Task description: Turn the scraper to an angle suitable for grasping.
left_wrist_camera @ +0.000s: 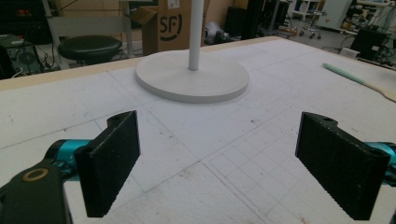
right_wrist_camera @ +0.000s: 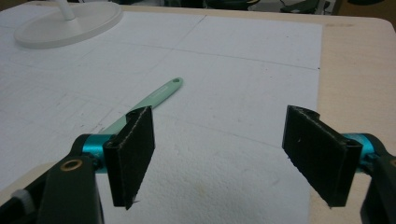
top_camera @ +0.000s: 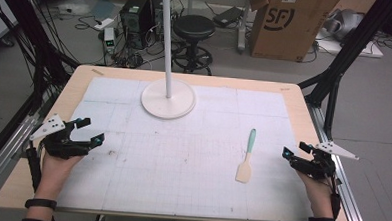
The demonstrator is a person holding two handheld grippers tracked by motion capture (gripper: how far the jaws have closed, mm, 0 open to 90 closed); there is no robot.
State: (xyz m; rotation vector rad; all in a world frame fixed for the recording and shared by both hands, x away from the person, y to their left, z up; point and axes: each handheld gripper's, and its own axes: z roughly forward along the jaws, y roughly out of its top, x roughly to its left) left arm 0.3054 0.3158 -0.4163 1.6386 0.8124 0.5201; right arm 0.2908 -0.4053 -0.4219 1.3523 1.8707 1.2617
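A spatula (top_camera: 246, 159) with a mint-green handle and a pale blade lies flat on the white gridded mat (top_camera: 182, 155), right of centre. Its handle (right_wrist_camera: 154, 100) runs behind one jaw in the right gripper view, and its far end (left_wrist_camera: 359, 81) shows at the right edge of the left gripper view. My right gripper (top_camera: 295, 151) sits open at the mat's right edge, a hand's width right of the spatula, nothing between its jaws (right_wrist_camera: 219, 158). Over at the mat's left side my left gripper (top_camera: 89, 131) is open too, with bare mat between its jaws (left_wrist_camera: 219, 163).
A white lamp stand with a round base (top_camera: 168, 100) and upright pole stands at the back centre of the mat. The wooden table edge (top_camera: 304, 115) borders the mat. Behind the table are a black stool (top_camera: 193, 28), a cardboard box (top_camera: 288, 24) and cables.
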